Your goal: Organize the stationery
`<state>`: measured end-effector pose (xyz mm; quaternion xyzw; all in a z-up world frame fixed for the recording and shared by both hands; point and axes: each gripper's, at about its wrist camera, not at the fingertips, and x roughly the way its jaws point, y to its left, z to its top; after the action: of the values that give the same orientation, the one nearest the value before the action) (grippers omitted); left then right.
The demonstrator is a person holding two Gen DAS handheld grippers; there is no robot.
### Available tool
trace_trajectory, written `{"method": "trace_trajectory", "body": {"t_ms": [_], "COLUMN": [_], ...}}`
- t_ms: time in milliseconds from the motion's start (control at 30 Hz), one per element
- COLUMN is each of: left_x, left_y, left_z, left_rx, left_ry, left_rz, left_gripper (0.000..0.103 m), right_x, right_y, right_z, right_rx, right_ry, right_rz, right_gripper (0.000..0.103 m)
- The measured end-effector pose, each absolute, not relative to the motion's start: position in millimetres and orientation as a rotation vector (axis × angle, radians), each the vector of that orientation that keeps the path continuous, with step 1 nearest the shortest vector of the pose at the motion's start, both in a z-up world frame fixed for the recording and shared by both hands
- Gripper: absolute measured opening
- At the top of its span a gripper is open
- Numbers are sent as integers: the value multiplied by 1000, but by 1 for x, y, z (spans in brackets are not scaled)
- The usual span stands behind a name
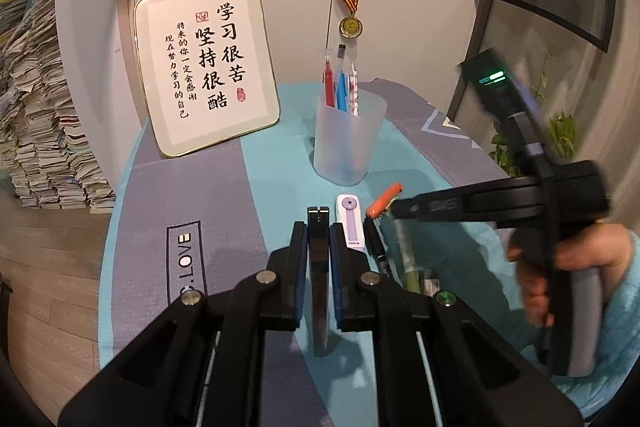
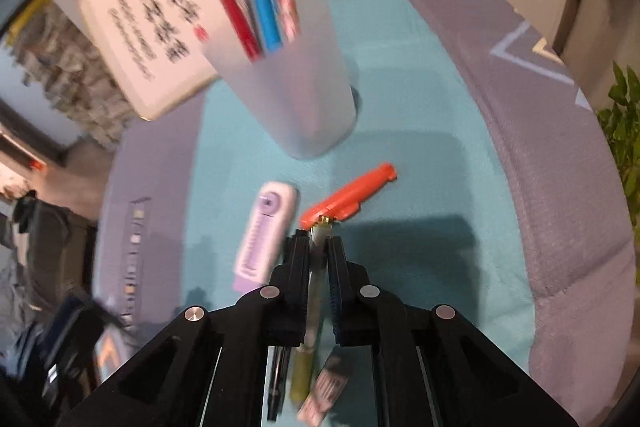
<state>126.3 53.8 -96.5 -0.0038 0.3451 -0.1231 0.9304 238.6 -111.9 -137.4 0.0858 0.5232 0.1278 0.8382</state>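
**Both grippers clamped on slim pens, cup waiting behind**

The left gripper [image 1: 319, 227] is clenched on a dark, flat-sided black pen [image 1: 319, 267] whose long axis runs straight along the fingers, its squared tip pointing away from the camera toward the frosted translucent plastic pen cup [image 1: 347, 143]. The right gripper [image 2: 319, 241] is clenched on a thin greenish pen with a pale tip [image 2: 316, 291]; that pen also lies along the fingers, its tip pointing forward and just touching or overlapping the orange plastic pen [image 2: 348, 197], I cannot tell which. The orange pen lies on the teal and lavender tablecloth [image 2: 420, 99], its long axis slanting up to the right. Just left of it lies a white and lilac correction-tape dispenser [image 2: 266, 231], its long axis nearly parallel to the right gripper's fingers. The cup stands upright beyond both, holding a red pen [image 1: 329, 83], a blue pen [image 1: 342, 91] and a patterned pink pen [image 1: 353, 91], all leaning. In the left view a hand [image 1: 568, 267] grips the right gripper's handle
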Motion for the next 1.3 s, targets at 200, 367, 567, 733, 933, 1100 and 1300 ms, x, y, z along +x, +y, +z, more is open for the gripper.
{"method": "trace_trajectory", "body": {"t_ms": [200,367,567,733,933,1100,1300], "left_x": [124,125,123,120,118,119,124], "left_y": [53,55,53,52,55,58,59], "left_z": [-94,-90,-79,-75,-76,-79,-81], "left_rx": [-14,-19,-16,-11,-9,-10,-17], "left_ry": [699,693,661,649,653,662,667], "left_rz": [-255,-246,-249,-253,-252,-250,-251], "left_gripper": [9,9,9,9,9,9,9], "right_x": [219,192,168,167,195,205,193], "right_y": [-125,-127,-132,-141,-156,-169,-194], "right_z": [-114,-79,-37,-31,-77,-129,-159], "right_rx": [192,190,147,138,110,31,20], "right_ry": [1037,890,704,692,892,1037,1045], "right_rz": [283,324,293,280,223,149,151], "right_gripper": [9,8,0,0,2,10,48]}}
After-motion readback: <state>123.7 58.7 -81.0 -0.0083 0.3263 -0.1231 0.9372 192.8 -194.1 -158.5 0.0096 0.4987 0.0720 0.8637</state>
